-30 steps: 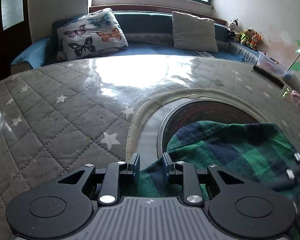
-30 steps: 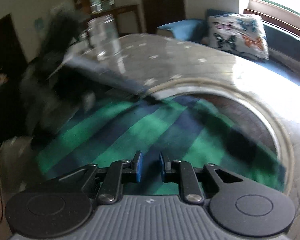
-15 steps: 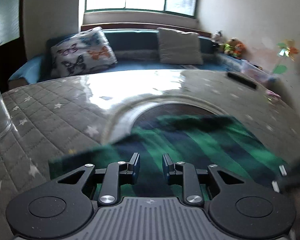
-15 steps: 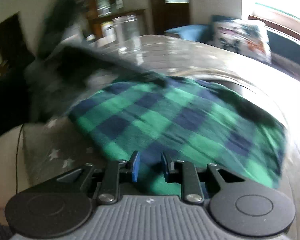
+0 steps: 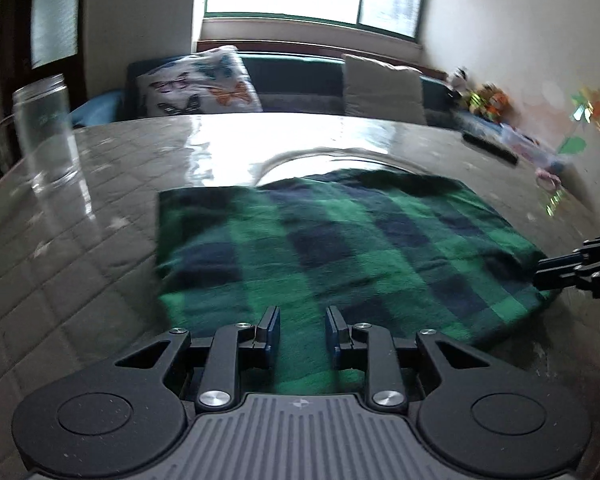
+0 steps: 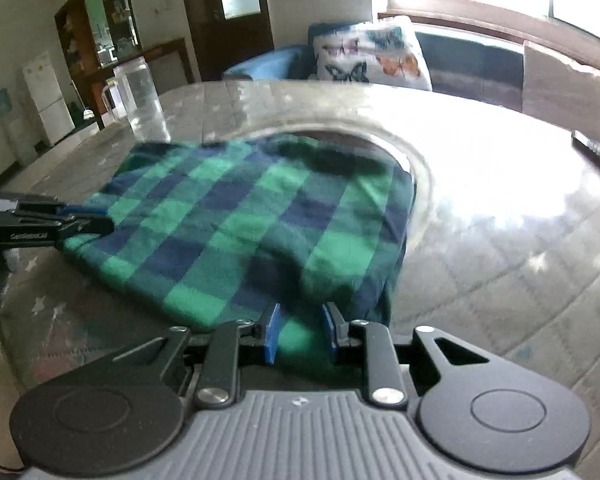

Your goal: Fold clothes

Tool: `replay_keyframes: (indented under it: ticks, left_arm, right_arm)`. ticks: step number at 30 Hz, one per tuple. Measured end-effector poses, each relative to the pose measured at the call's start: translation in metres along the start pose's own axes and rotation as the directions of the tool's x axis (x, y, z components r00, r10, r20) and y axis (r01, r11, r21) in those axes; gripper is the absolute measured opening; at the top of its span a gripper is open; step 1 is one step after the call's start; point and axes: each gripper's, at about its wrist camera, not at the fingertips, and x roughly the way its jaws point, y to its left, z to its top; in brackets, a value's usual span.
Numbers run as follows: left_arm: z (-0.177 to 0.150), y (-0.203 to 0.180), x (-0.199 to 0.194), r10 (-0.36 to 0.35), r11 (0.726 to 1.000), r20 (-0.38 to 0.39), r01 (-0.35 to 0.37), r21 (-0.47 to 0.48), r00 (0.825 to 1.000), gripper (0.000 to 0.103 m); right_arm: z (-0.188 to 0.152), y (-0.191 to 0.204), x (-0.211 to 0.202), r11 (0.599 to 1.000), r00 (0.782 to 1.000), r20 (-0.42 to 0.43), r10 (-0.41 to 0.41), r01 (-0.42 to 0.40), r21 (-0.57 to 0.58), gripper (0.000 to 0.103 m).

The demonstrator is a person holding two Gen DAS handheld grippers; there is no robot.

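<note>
- Green-and-navy checked flannel cloth (image 5: 340, 248) lying folded into a rough rectangle on the grey quilted star-print desk (image 5: 60, 280), partly over the round glass inset (image 6: 416, 168) in the middle.
- Left tool (image 5: 302, 330) down at the near edge of the cloth, blue pads a little apart with checked fabric bunched between them, so clamped on that edge as far as can be seen.
- Right tool (image 6: 300, 330) same deal at the other near corner: green fabric pinched between its blue pads (image 6: 271, 334).
- Each tool poking into the other's view from the side: right one at the cloth's right edge (image 5: 580, 268), left one at its left edge (image 6: 60, 224).
- Tall clear glass jar (image 5: 48, 132) upright on the far left of the desk, well apart from the cloth.
- Butterfly-print cushion (image 5: 204, 84) and plain beige cushion (image 5: 384, 84) on the blue sofa behind, under the window.
- Both views a bit blurry.
</note>
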Motion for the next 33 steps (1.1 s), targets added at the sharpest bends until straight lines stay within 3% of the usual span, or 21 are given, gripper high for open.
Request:
replay_keyframes:
  ticks: [4, 9, 13, 23, 28, 33]
  left_arm:
    - [0.006, 0.008, -0.004, 0.036, 0.999, 0.018, -0.036, -0.016, 0.999, 0.028]
    - [0.013, 0.025, 0.009, 0.079, 0.995, -0.002, -0.079, -0.059, 0.997, 0.028]
    - [0.021, 0.036, 0.014, 0.103, 0.992, -0.015, -0.103, -0.073, 0.995, 0.027]
    - [0.069, 0.05, 0.055, 0.14, 0.988, 0.002, -0.14, -0.064, 0.99, 0.028]
    - [0.072, 0.066, 0.077, 0.193, 0.978, -0.039, -0.196, -0.075, 0.98, 0.028]
    - [0.072, 0.071, 0.069, 0.206, 0.973, -0.021, -0.207, -0.101, 0.978, 0.029]
  right_arm:
    - [0.015, 0.004, 0.006, 1.0, 0.999, 0.042, 0.026, -0.026, -0.015, 0.023]
    - [0.019, -0.003, 0.034, 0.999, 0.999, 0.015, 0.031, -0.031, 0.009, 0.023]
    - [0.021, -0.014, 0.033, 0.998, 0.999, 0.005, 0.04, -0.04, 0.037, 0.023]
    - [0.073, -0.044, 0.074, 0.998, 0.998, 0.058, -0.003, -0.001, 0.066, 0.024]
    - [0.085, -0.069, 0.107, 0.992, 0.998, 0.008, -0.062, 0.061, 0.112, 0.024]
    - [0.085, -0.074, 0.099, 0.99, 0.996, 0.03, -0.088, 0.084, 0.117, 0.024]
